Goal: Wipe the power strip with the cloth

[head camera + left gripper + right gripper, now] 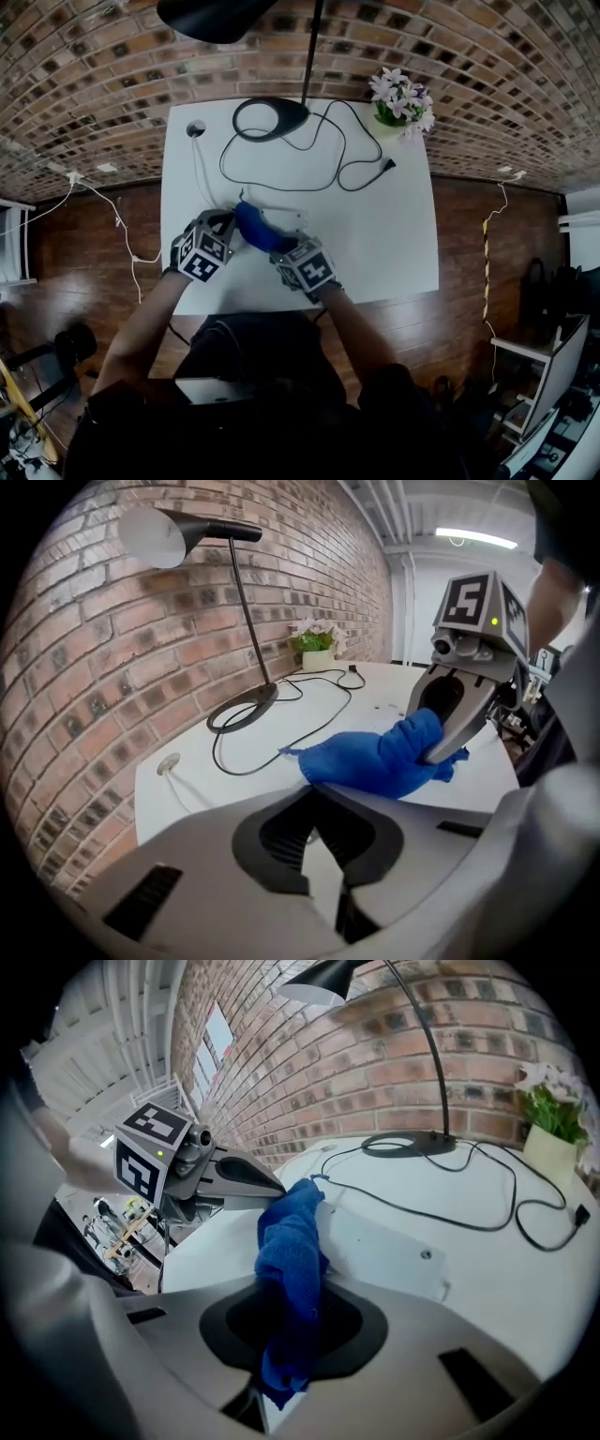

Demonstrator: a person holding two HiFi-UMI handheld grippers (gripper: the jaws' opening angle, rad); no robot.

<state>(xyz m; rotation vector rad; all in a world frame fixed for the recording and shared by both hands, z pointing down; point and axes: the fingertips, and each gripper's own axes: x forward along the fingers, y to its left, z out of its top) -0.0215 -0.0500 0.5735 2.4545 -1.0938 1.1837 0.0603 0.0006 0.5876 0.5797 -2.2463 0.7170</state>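
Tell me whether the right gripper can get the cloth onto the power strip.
Probably yes. The right gripper is shut on the blue cloth, which lies at one end of the power strip, nothing between them. The left gripper, shut beside it, may crowd the stroke.

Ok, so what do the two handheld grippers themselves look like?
Both the left gripper and right gripper are grey plastic with two tapering jaws around a dark recess. Each carries a cube of black-and-white square markers with a small green light, and a round camera lens sits below it. The person wears a dark top.
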